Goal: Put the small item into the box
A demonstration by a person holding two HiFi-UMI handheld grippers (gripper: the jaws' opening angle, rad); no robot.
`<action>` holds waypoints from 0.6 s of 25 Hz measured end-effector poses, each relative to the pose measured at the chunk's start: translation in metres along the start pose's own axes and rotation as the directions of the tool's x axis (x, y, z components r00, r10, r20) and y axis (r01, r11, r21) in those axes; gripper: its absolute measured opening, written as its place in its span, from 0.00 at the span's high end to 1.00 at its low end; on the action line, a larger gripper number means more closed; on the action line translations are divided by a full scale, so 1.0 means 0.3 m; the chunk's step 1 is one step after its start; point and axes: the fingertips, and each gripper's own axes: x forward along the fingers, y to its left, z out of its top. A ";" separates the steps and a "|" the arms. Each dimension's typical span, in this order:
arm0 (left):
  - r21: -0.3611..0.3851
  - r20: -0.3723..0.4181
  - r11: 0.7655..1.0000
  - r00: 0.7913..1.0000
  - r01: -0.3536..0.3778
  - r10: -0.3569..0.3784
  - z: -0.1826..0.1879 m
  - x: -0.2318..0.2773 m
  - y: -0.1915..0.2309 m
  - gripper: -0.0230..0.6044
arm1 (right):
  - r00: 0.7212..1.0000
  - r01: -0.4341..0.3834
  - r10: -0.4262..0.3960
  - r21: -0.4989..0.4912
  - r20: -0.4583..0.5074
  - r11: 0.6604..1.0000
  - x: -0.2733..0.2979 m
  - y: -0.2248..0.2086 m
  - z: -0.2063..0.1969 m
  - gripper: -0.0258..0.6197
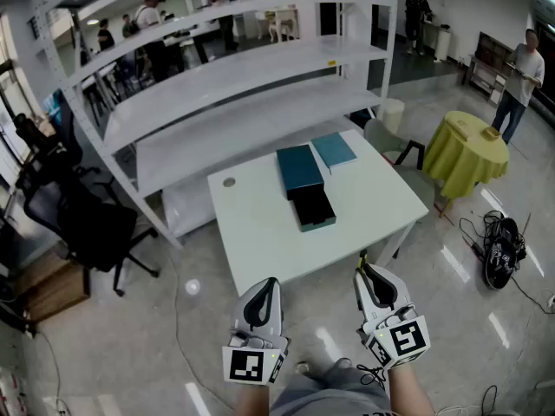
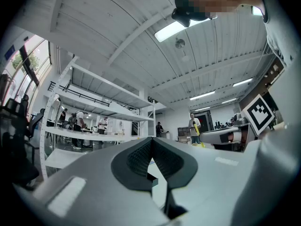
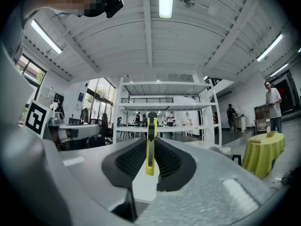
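On the white table (image 1: 260, 232) lies an open dark box (image 1: 313, 208), with a teal lid (image 1: 300, 170) and a lighter blue flat piece (image 1: 334, 151) behind it. Both grippers hover over the floor, short of the table's near edge. My right gripper (image 1: 366, 272) is shut on a yellow utility knife (image 3: 150, 145), which stands upright between the pads; its tip (image 1: 362, 256) pokes past the jaws. My left gripper (image 1: 266, 282) is shut with nothing between its pads (image 2: 138, 157).
A small round disc (image 1: 228, 181) sits at the table's far left corner. A white shelving rack (image 1: 234, 76) stands behind the table, a black office chair (image 1: 78, 224) at the left, a yellow-clothed round table (image 1: 466, 152) and floor cables (image 1: 503, 250) at the right.
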 end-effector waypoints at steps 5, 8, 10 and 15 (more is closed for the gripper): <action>0.001 0.007 1.000 1.000 0.002 -0.002 0.004 0.000 0.007 0.94 | 1.000 0.006 -0.006 0.001 0.005 1.000 0.003 0.006 0.001 0.88; -0.002 0.011 1.000 1.000 0.003 -0.003 0.004 -0.006 0.013 0.94 | 1.000 0.010 -0.010 -0.001 0.005 1.000 0.001 0.014 -0.002 0.88; -0.003 0.011 1.000 1.000 0.004 -0.004 0.000 -0.008 0.015 0.94 | 1.000 0.013 -0.013 -0.001 0.006 1.000 0.000 0.017 -0.005 0.88; -0.005 0.013 1.000 1.000 0.007 -0.007 0.006 -0.001 0.019 0.94 | 1.000 0.016 -0.016 -0.002 0.006 1.000 0.006 0.017 0.001 0.88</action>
